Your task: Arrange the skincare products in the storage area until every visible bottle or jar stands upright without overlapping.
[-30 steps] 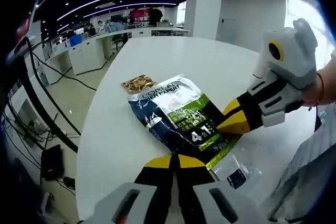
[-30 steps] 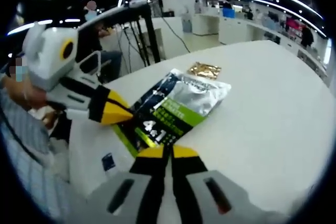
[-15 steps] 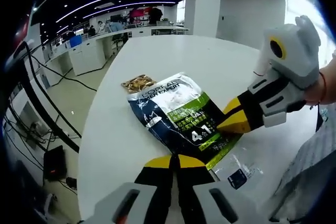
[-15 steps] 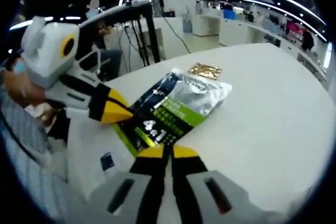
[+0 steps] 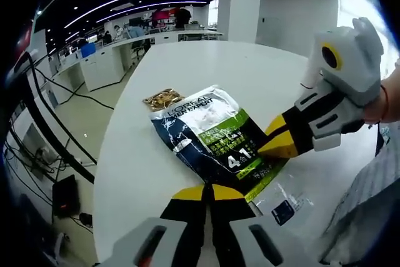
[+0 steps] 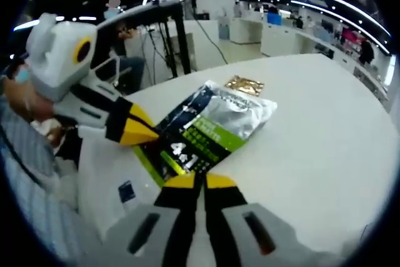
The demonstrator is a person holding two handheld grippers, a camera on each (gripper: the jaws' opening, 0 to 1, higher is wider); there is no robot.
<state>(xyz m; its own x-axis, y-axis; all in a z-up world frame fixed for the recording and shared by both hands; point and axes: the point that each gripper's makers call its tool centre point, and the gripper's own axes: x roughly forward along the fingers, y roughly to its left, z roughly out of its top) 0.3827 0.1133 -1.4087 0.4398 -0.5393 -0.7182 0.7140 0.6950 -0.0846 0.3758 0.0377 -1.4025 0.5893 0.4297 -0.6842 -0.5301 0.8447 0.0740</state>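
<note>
**Both claws meet at the pouch's near end**

A dark blue, silver and green foil skincare pouch [image 5: 212,139] lies flat on the white round bench [image 5: 131,173]. The left claw [image 5: 209,193], jaws together, touches its near edge. The right claw [image 5: 270,145], seemingly also together, rests on its green corner. A small gold foil sachet [image 5: 163,99] lies just beyond the pouch.

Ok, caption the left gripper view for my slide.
Both claws, left and right, pinch a skincare pouch lying flat on a white table.
</note>
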